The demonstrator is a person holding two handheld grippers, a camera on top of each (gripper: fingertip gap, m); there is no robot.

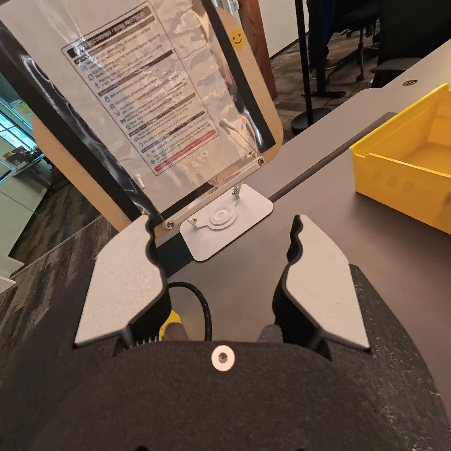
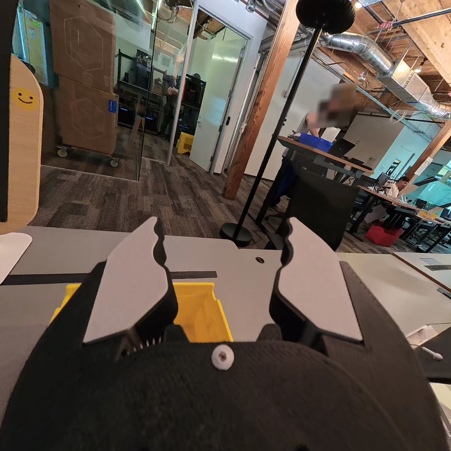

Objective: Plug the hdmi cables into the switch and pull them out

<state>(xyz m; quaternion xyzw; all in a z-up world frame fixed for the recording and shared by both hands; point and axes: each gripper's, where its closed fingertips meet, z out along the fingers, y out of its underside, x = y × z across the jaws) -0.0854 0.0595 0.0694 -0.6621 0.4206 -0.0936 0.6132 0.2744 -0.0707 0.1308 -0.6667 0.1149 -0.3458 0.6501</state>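
My left gripper (image 1: 223, 225) is open and empty above the grey table (image 1: 305, 244). A loop of black braided cable (image 1: 203, 307) lies on the table below and between its fingers, partly hidden by the gripper body, with a small yellow piece (image 1: 174, 317) beside it. My right gripper (image 2: 223, 229) is open and empty, held above the table (image 2: 244, 280) over the near end of a yellow bin (image 2: 200, 312). The switch is not in view.
A clear sign holder with a printed sheet (image 1: 146, 97) stands on a white base (image 1: 227, 219) ahead of the left gripper. The yellow bin (image 1: 402, 158) sits at the right. A black pole stand (image 2: 236, 234) is beyond the table edge. People work at desks (image 2: 324, 156) far right.
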